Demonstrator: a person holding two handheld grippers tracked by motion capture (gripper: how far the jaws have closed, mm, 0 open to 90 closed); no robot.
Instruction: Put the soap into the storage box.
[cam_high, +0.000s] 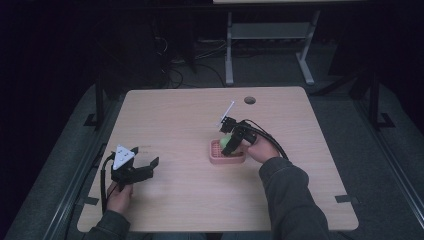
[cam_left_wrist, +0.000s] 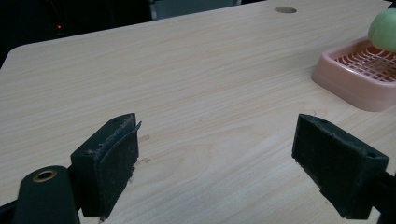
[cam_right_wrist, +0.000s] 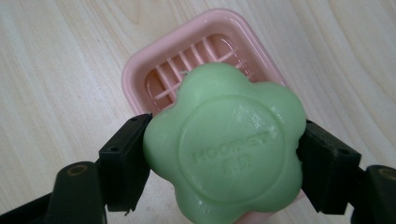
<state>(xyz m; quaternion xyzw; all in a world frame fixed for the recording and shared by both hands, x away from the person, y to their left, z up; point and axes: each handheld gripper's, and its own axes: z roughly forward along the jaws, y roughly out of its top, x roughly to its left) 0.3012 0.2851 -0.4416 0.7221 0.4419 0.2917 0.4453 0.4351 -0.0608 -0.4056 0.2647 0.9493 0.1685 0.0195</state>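
Soap (cam_right_wrist: 226, 144) clamped in right claw (cam_right_wrist: 224, 158) above dish (cam_right_wrist: 205, 51).

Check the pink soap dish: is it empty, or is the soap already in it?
Empty. The right gripper holds the green soap above the pink soap dish, whose slatted bottom lies bare.

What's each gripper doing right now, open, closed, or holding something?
Left gripper: open, holding nothing, low over the table.
Right gripper: closed on the green soap, above the pink soap dish.
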